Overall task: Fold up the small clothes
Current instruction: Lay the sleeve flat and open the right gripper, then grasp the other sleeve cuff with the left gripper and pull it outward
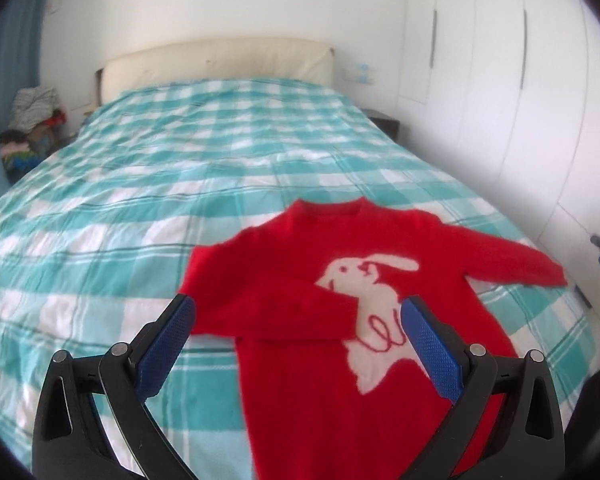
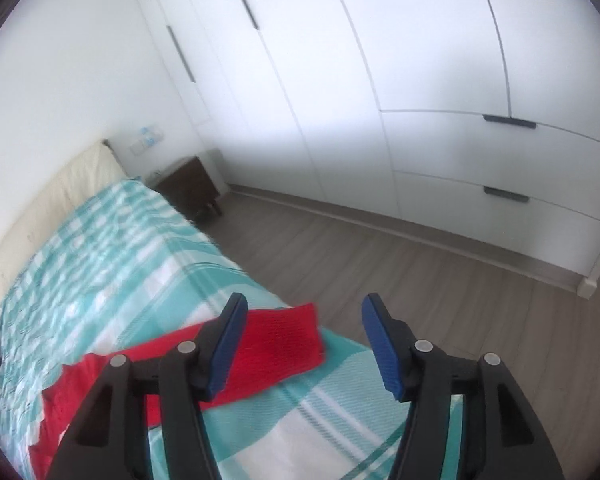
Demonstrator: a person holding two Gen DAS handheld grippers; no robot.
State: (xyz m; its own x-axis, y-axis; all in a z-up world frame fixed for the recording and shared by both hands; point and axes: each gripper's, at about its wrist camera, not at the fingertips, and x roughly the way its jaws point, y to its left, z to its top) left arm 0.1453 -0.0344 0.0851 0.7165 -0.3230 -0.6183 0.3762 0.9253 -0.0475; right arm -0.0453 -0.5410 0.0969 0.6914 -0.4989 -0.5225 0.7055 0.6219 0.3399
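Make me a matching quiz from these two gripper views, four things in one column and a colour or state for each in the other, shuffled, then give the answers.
Things:
1. sweater
2. bedspread
3. nightstand
4. right gripper

Colour or state:
A. dark brown, standing beside the bed against the wall
B. jaws apart, nothing between the pads
C. red with a white rabbit, one sleeve folded across the front
D. teal and white checks

Pairs: 1-C, 2-D, 3-A, 4-B
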